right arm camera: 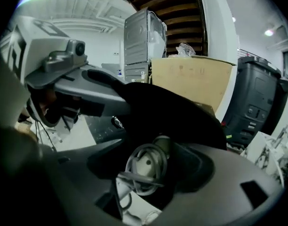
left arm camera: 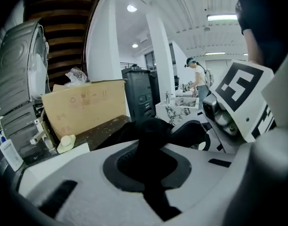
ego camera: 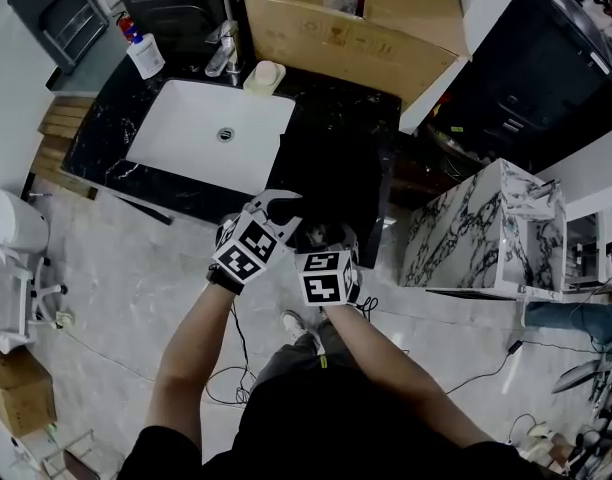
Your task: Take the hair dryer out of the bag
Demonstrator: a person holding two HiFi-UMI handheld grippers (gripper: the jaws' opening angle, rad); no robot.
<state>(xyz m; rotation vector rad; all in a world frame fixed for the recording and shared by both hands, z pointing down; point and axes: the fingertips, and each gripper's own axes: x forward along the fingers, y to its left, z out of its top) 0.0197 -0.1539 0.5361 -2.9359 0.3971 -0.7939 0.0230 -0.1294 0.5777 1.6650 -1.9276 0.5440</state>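
A black bag (ego camera: 338,230) rests at the front edge of the dark marble counter (ego camera: 336,138), between my two grippers. My left gripper (ego camera: 283,214) is shut on a fold of the bag's black fabric (left arm camera: 149,134) and holds its rim up. In the right gripper view the bag (right arm camera: 174,112) gapes open, and a white coiled cord with a plug (right arm camera: 145,166), part of the hair dryer, lies inside. My right gripper (right arm camera: 148,171) stands open at the bag's mouth, its jaws wide on either side of the cord bundle and not pressing on it. The hair dryer's body is hidden.
A white sink (ego camera: 211,133) fills the counter's left half, with a faucet (ego camera: 226,48), a soap dish (ego camera: 264,76) and a bottle (ego camera: 144,56) behind it. A large cardboard box (ego camera: 346,23) stands at the back. A marble cabinet (ego camera: 486,233) stands to the right.
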